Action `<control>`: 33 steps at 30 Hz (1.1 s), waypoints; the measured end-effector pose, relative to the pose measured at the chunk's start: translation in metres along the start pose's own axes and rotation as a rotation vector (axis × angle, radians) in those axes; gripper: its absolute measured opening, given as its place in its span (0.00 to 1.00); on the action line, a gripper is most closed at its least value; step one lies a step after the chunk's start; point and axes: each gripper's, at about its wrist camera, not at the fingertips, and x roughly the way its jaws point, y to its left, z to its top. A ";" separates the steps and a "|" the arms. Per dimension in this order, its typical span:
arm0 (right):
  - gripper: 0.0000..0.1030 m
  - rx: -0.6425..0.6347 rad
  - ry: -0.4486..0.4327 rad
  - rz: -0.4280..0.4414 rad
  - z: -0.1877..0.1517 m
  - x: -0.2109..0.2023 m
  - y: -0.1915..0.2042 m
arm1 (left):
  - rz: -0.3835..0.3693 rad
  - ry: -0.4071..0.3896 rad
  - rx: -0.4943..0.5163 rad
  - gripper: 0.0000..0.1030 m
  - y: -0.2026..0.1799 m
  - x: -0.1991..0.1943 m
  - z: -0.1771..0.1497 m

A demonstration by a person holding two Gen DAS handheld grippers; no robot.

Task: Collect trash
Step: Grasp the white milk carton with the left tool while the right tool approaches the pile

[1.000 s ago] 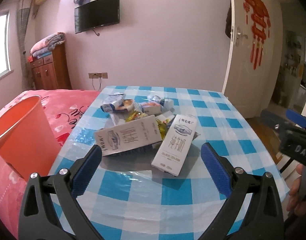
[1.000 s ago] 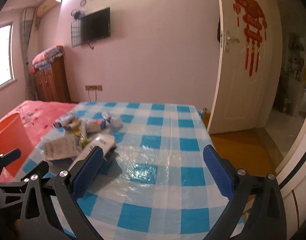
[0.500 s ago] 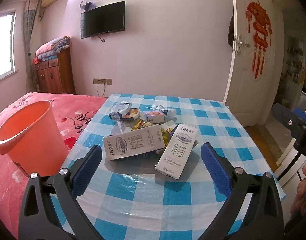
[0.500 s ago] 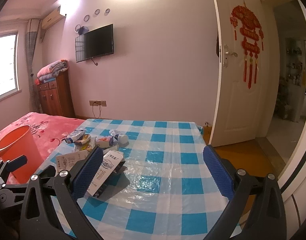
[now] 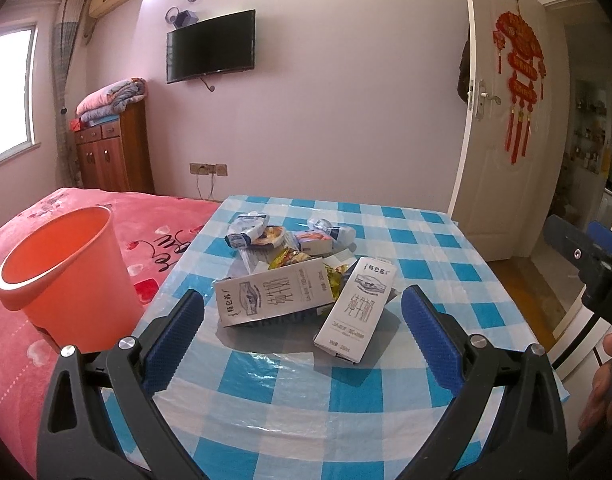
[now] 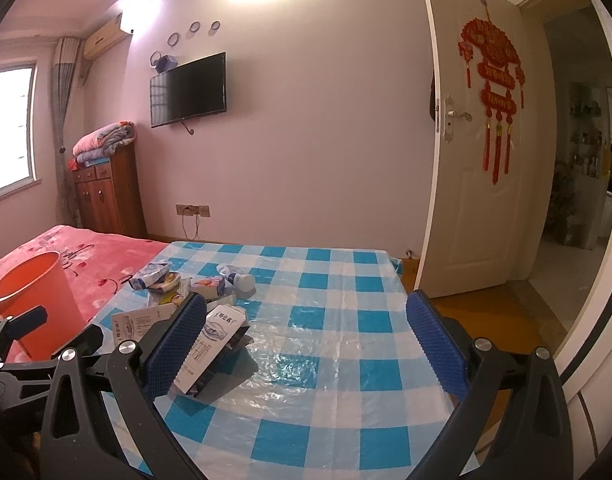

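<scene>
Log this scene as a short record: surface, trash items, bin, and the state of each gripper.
surface: table with blue-and-white checked cloth under clear plastic
trash: two milk cartons, left carton and right carton, lying in front of a pile of wrappers
bin: orange bucket, upright, on the pink bed left of the table
left gripper: open, holding nothing, facing the cartons
right gripper: open, holding nothing

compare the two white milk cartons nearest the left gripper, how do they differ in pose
The left carton lies with its long side across the view, propped on the wrapper pile. The right carton points away from the camera, tilted on the checked tablecloth. Both are white with the same print.
</scene>
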 end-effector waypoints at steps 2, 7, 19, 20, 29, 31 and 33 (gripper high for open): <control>0.96 0.000 0.003 0.002 0.000 0.001 0.000 | 0.000 0.002 -0.001 0.96 0.000 0.000 0.000; 0.96 -0.008 0.016 -0.002 -0.001 0.003 0.002 | 0.006 0.012 -0.001 0.96 0.003 0.000 0.000; 0.96 -0.015 0.060 -0.015 -0.008 0.021 0.002 | 0.020 0.033 0.001 0.96 0.006 0.011 -0.005; 0.96 -0.016 0.063 -0.013 -0.009 0.023 0.002 | 0.023 0.032 0.003 0.96 0.006 0.013 -0.006; 0.96 0.059 0.229 0.098 -0.041 0.067 -0.006 | 0.038 0.110 0.005 0.96 0.033 0.039 -0.029; 0.96 0.076 0.264 0.144 -0.048 0.078 -0.006 | 0.033 0.126 0.010 0.96 0.044 0.048 -0.032; 0.96 0.102 0.298 0.188 -0.053 0.087 -0.006 | 0.038 0.138 0.017 0.96 0.052 0.055 -0.032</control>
